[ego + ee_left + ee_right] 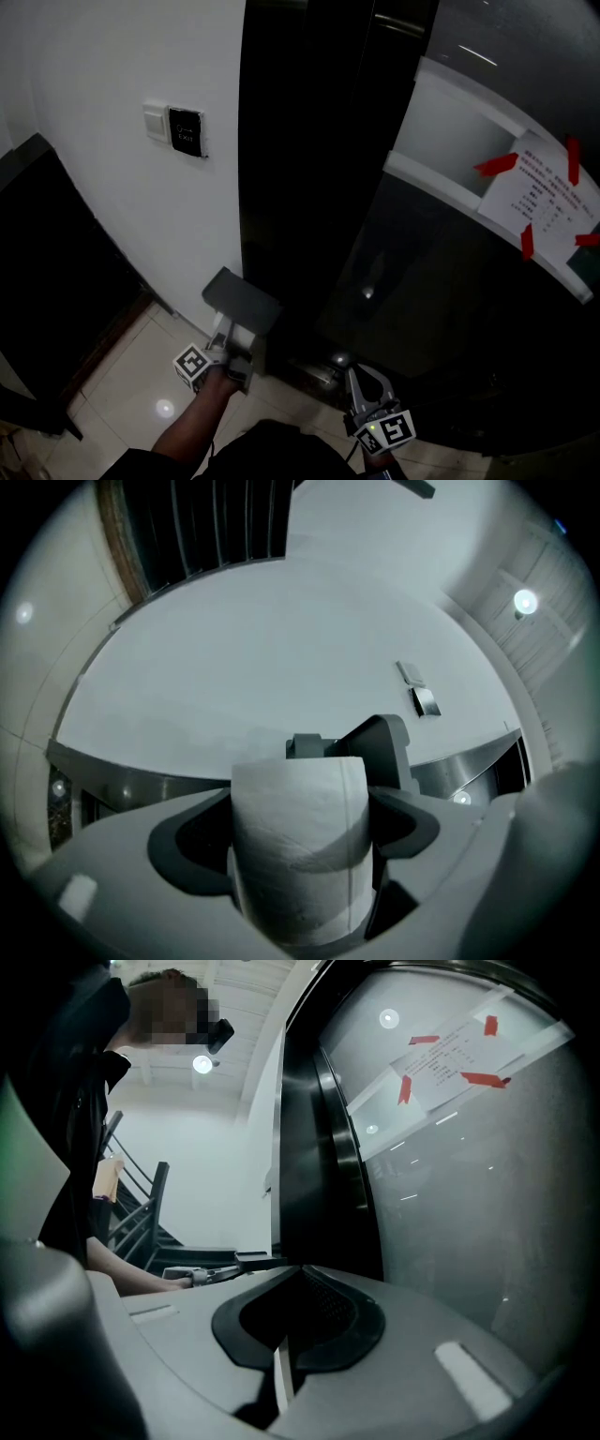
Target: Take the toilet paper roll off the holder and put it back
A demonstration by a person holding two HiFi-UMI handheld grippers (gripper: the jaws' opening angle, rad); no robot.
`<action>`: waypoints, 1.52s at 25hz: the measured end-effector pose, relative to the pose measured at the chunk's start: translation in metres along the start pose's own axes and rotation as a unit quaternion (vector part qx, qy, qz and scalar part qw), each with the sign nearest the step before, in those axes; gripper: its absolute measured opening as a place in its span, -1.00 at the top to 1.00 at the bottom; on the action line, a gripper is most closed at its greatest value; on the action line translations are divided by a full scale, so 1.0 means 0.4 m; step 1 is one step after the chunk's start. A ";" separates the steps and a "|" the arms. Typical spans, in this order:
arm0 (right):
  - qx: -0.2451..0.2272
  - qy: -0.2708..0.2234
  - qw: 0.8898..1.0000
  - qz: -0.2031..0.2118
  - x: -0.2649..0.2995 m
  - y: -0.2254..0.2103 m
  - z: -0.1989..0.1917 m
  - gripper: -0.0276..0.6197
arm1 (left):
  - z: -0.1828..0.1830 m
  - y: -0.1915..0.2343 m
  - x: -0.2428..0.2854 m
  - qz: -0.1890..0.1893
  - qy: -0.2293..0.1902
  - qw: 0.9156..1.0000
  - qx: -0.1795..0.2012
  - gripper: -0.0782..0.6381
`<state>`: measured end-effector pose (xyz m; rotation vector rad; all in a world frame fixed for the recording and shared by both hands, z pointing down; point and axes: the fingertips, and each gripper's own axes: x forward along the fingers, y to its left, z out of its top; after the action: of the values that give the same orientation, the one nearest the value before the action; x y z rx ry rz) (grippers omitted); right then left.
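A white toilet paper roll (pixel 298 855) stands upright between the jaws of my left gripper (pixel 300 803), which is shut on it. Just behind the roll is the grey holder bracket (pixel 384 747) on the white wall (pixel 262 658). In the head view the left gripper (pixel 232 345) sits under the holder's grey cover flap (pixel 242 300), and the flap hides the roll. My right gripper (pixel 359 380) hangs low to the right, apart from the holder. Its jaws (pixel 286 1335) are shut with nothing in them.
A black vertical panel (pixel 309 169) runs beside the holder. A dark glass door with a taped paper notice (pixel 539 202) fills the right. A wall switch plate (pixel 178 129) is up left. Pale floor tiles (pixel 141 375) lie below, with a metal fitting (pixel 336 361) near the right gripper.
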<state>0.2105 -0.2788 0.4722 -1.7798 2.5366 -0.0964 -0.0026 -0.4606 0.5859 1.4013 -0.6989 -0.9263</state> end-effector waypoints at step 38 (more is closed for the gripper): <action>0.036 -0.004 0.999 0.035 -0.049 -0.047 -0.021 0.87 | -0.373 -0.085 -0.151 -0.043 0.237 0.970 0.033 -0.43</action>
<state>0.2343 -0.2667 0.4819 -1.6600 2.5518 -0.1753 0.0919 -0.3312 0.5479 1.6442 -0.3108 -0.6006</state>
